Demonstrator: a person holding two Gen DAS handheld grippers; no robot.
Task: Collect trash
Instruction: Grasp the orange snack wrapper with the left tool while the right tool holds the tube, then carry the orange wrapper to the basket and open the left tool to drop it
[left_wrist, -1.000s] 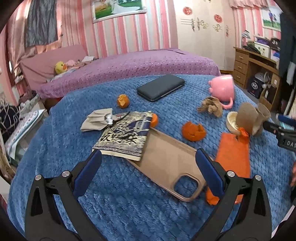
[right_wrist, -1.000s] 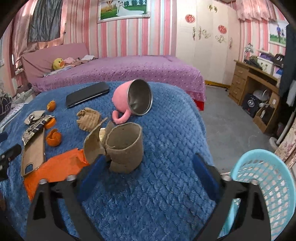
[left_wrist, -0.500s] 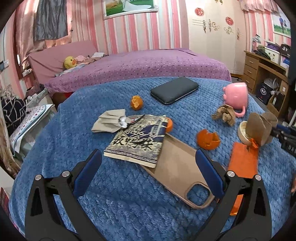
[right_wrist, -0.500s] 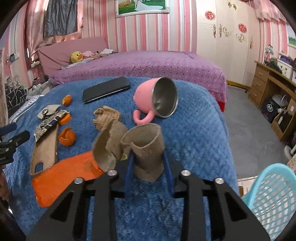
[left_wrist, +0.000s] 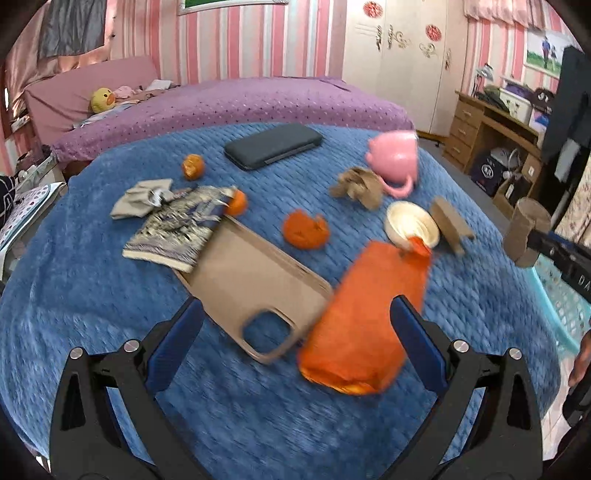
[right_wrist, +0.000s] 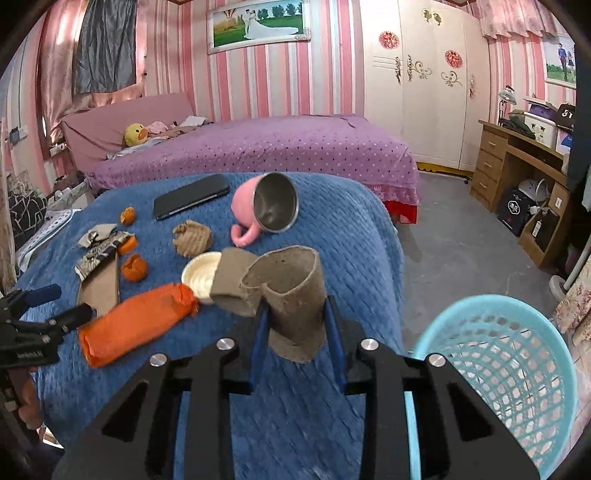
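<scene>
My right gripper (right_wrist: 295, 314) is shut on a torn brown cardboard tube (right_wrist: 291, 280) and holds it off the blue table cover, beside the light-blue mesh basket (right_wrist: 498, 350). In the left wrist view the tube (left_wrist: 524, 229) hangs past the table's right edge, above the basket (left_wrist: 561, 295). My left gripper (left_wrist: 295, 314) is open low over the table, its fingers either side of an orange bag (left_wrist: 369, 314) and a tan phone case (left_wrist: 251, 280). Orange peels (left_wrist: 304, 229), crumpled brown paper (left_wrist: 358, 184), a cardboard piece (left_wrist: 448, 223) and a white lid (left_wrist: 412, 223) lie beyond.
A pink mug (right_wrist: 258, 206) lies on its side near a dark phone (right_wrist: 190, 195). A patterned booklet (left_wrist: 177, 229) and a crumpled wrapper (left_wrist: 142, 195) sit at the left. A purple bed (right_wrist: 258, 147) stands behind, a wooden desk (right_wrist: 517, 173) at the right.
My right gripper shut on the cardboard tube and lifted it off the table toward the basket; a second cardboard piece stayed behind. My left gripper moved right, toward the orange bag.
</scene>
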